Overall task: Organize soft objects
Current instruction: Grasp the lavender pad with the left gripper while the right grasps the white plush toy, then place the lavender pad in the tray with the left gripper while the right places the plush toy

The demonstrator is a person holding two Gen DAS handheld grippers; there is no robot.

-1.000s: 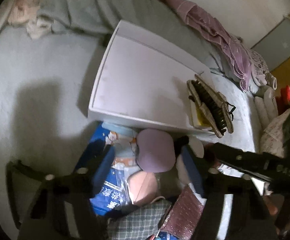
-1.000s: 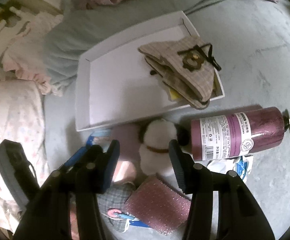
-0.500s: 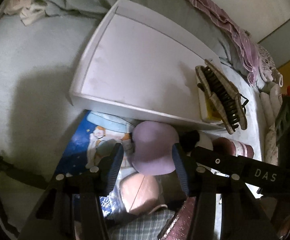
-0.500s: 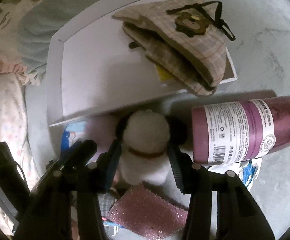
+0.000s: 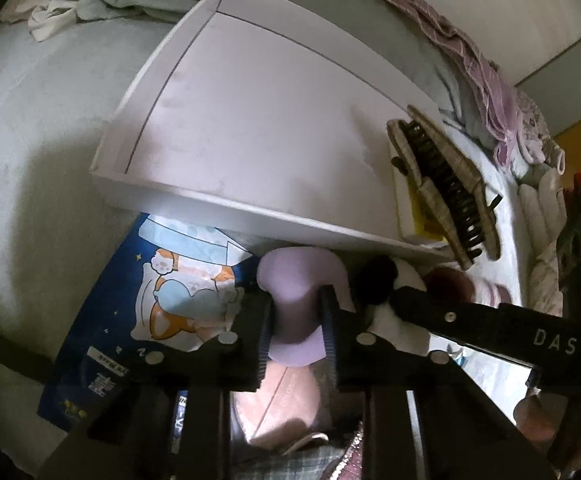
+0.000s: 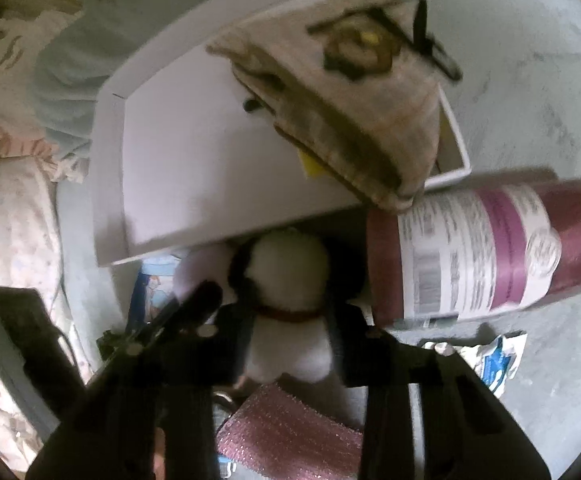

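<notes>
A white tray (image 5: 250, 92) lies on the bed with a beige plaid pouch (image 5: 442, 184) at its right end. In front of it, my left gripper (image 5: 295, 328) is shut on a lilac soft pad (image 5: 298, 276), squeezing it at the middle. A pink pad (image 5: 282, 404) lies below it. In the right wrist view, my right gripper (image 6: 288, 336) is shut on a white plush toy (image 6: 290, 280) with black ears and a red collar. The tray (image 6: 194, 160) and pouch (image 6: 350, 100) lie just behind the toy.
A maroon lotion bottle (image 6: 490, 248) lies to the right of the plush. A blue printed packet (image 5: 138, 316) lies under the left fingers. A glittery pink pouch (image 6: 286, 436) and a checked cloth (image 5: 290, 468) lie near. Bedding and pink clothes (image 5: 470, 52) ring the tray.
Both grippers have moved forward and down onto the pile. The left jaws have closed on the lilac pad. The right jaws have closed on the white plush.
</notes>
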